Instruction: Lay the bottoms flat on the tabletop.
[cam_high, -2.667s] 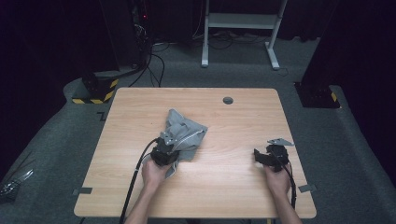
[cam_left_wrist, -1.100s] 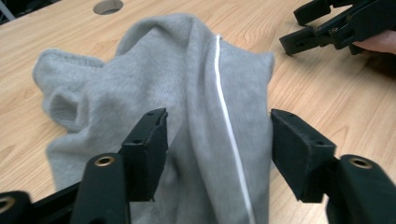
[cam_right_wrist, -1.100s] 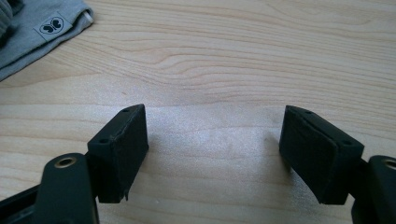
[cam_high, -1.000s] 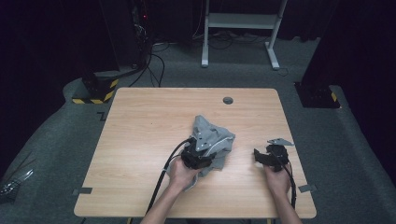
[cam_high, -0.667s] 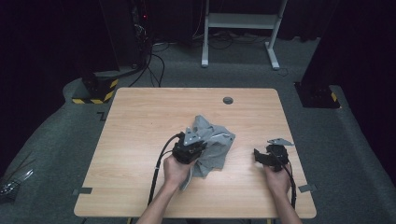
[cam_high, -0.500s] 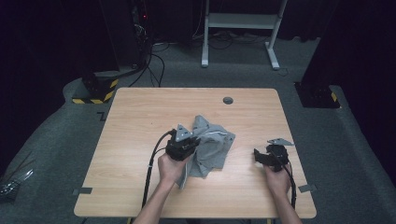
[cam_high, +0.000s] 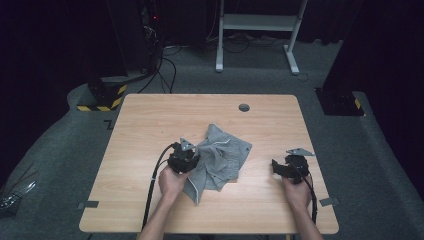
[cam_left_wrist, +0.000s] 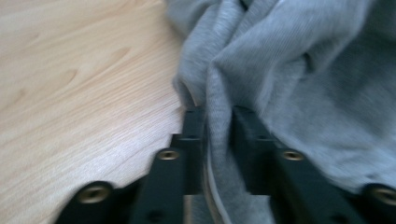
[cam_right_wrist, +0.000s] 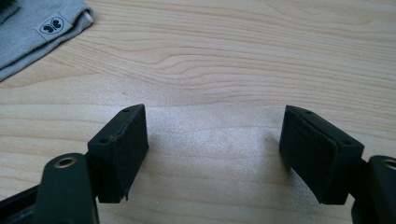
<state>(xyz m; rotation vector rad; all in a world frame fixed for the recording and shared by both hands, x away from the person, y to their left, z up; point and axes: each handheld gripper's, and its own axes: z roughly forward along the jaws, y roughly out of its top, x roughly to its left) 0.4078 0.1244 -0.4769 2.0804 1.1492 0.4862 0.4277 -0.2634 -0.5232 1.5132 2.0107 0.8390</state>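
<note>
From the high view, I see one crumpled grey garment (cam_high: 220, 157) of soft knit fabric lying near the middle of the pale wood-grain desk (cam_high: 145, 125). It forms an uneven heap whose long axis runs from the far right corner down toward the near left, ending in a narrow tail. My left gripper (cam_high: 183, 159) sits at the heap's left edge, touching the cloth. My right gripper (cam_high: 287, 167) rests well apart from the garment, near the right edge. A single round dark grommet (cam_high: 244, 107) sits at the far side of the desk.

In the left gripper view, my two black jaws are clamped on a bunched fold of the garment (cam_left_wrist: 289, 79); the ribbed weave shows clearly, with bare desk (cam_left_wrist: 84, 84) to the left.

In the right gripper view, my two jaws stand wide apart with nothing between them, their pads (cam_right_wrist: 123, 149) matte and blocky, above bare desk (cam_right_wrist: 224, 70). A garment (cam_right_wrist: 32, 32) corner with one small butterfly label (cam_right_wrist: 52, 25) lies at upper left.
</note>
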